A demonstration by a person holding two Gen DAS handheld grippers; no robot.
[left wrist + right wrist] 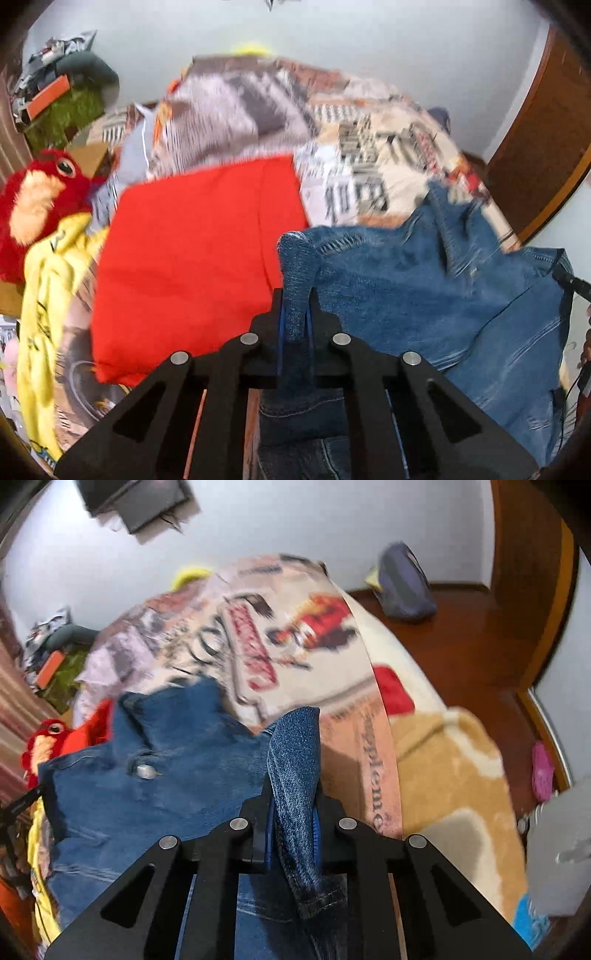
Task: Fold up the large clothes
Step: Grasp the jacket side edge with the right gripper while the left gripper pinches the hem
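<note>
bed cover point(373, 746): curly dark letters run down an orange strip; they look like "pplem", and the start and end are hidden or cut off
big picture on the bed cover point(255, 646): red sign shapes with marks on them, too blurry to read
yellow cloth point(40, 291): black marks on it, too blurry to read
jacket button point(145, 771): too blurry to read anything
</note>
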